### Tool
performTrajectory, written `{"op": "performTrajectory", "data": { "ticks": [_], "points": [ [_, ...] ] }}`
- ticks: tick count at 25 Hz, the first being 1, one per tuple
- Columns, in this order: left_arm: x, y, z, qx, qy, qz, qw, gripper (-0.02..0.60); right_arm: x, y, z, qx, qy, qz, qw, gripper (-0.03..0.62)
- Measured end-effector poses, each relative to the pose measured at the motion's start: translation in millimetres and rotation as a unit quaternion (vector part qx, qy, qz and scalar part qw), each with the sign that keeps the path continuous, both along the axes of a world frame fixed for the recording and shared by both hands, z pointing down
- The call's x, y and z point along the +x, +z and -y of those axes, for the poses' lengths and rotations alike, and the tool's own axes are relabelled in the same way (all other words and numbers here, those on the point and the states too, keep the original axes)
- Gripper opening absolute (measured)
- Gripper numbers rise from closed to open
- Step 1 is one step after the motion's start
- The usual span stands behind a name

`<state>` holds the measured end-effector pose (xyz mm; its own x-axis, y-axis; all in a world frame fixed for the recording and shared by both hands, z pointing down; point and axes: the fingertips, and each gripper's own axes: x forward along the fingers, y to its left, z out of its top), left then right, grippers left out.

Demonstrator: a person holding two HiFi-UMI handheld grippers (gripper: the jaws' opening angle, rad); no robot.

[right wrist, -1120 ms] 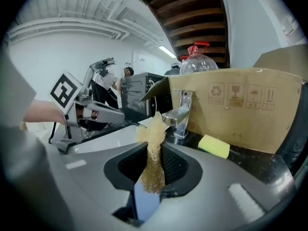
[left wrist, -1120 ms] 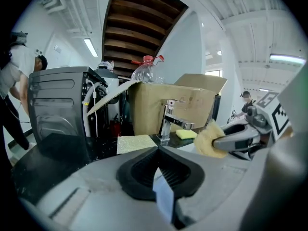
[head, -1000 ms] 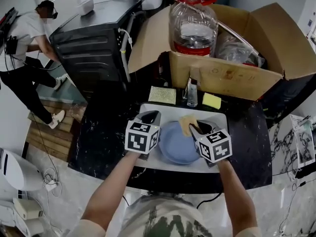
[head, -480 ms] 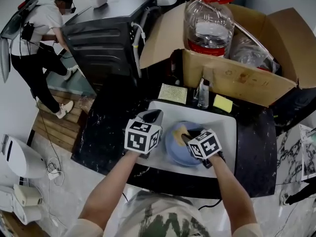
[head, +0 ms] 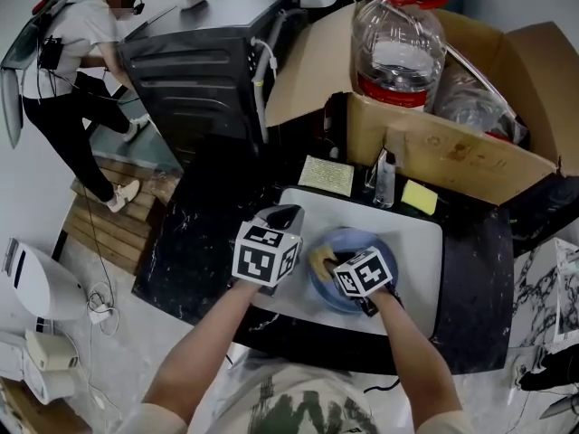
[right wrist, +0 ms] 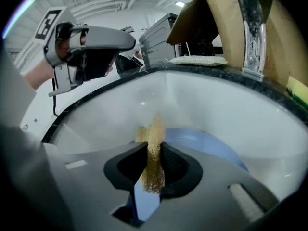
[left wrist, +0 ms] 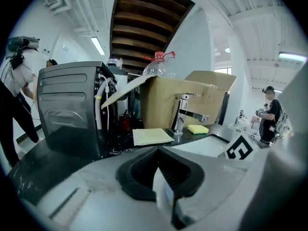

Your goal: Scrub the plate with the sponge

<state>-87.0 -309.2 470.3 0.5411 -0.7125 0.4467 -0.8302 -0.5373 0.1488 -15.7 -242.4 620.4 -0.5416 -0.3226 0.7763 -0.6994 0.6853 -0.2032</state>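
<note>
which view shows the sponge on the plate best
The right gripper view: the sponge fills the centre, pinched between the right gripper's jaws, over the blue plate. The head view shows only a small tan bit beside the marker cube. The left gripper view misses it.

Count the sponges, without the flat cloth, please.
2. One sponge in the right gripper, at the plate; one yellow on the counter beside the faucet. The box may hide more.

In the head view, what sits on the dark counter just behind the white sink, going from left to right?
Flat pale scouring pad → chrome tap → yellow sponge.
</note>
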Motion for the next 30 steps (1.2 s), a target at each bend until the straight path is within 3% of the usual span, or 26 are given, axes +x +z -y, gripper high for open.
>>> {"op": "performTrajectory", "data": {
  "ticks": [12,30],
  "points": [
    [-5.0,6.0,-1.9,-0.006,0.007,-0.002,1.0,0.0,15.3,21.5,37.5,0.012,0.109,-0.028,0.994,0.081],
    [6.9,15.4,-8.5,-0.015,0.034,0.008,0.9993,0.0,87.8,29.7,60.9,0.015,0.194,-0.116,0.974,0.081]
  ]
}}
